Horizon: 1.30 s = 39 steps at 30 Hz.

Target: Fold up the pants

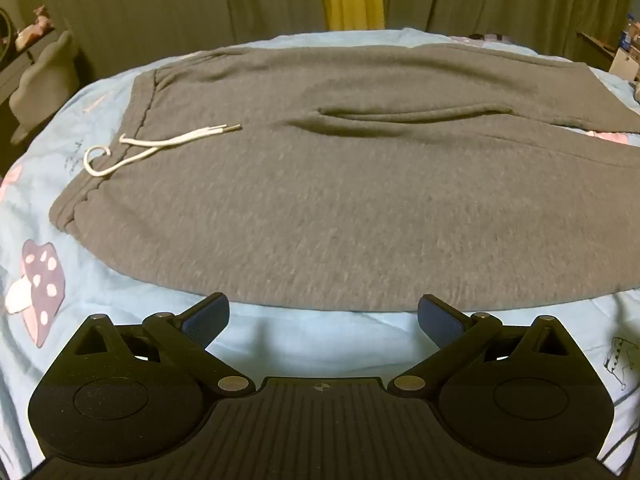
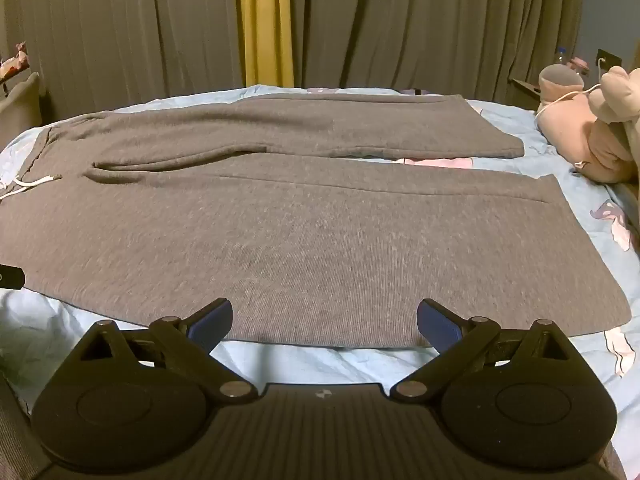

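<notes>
Both tools hover low at the near edge of the bed [image 1: 320,344], level and pointing across it. The left tool [image 1: 323,320] and right tool [image 2: 325,322] gape wide, holding nothing. One pair of grey pants [image 2: 304,232] lies flat, unfolded, two legs side by side, white drawstring [image 1: 160,146] at the waistband.

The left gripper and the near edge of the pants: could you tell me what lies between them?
Only bare light blue bedsheet separates the open left gripper from the pants, per the left wrist view.
</notes>
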Motion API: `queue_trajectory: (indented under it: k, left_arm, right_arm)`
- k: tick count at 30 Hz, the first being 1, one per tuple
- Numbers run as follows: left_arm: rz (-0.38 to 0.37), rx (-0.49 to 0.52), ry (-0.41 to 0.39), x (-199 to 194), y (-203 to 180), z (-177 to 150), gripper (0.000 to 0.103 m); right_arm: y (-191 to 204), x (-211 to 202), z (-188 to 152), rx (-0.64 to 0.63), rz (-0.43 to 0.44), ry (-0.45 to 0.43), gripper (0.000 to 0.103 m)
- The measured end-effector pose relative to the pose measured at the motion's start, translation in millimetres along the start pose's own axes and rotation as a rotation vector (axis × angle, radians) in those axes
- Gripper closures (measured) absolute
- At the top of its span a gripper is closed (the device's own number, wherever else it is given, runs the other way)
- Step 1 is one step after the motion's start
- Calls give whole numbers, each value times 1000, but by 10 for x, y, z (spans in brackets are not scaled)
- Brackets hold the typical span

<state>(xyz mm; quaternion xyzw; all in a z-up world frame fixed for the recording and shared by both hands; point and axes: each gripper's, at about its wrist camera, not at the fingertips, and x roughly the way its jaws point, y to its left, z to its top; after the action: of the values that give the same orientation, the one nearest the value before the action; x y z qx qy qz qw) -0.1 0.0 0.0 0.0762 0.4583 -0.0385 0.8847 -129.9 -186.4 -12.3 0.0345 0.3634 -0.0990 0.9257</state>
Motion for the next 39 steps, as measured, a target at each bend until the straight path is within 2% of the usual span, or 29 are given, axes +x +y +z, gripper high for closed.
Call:
queue_trajectory:
  k: [39]
  left_arm:
    - [-7,-18,25,40,20,-21,0]
  right_arm:
    - [12,18,-24,-10,-12,4,4]
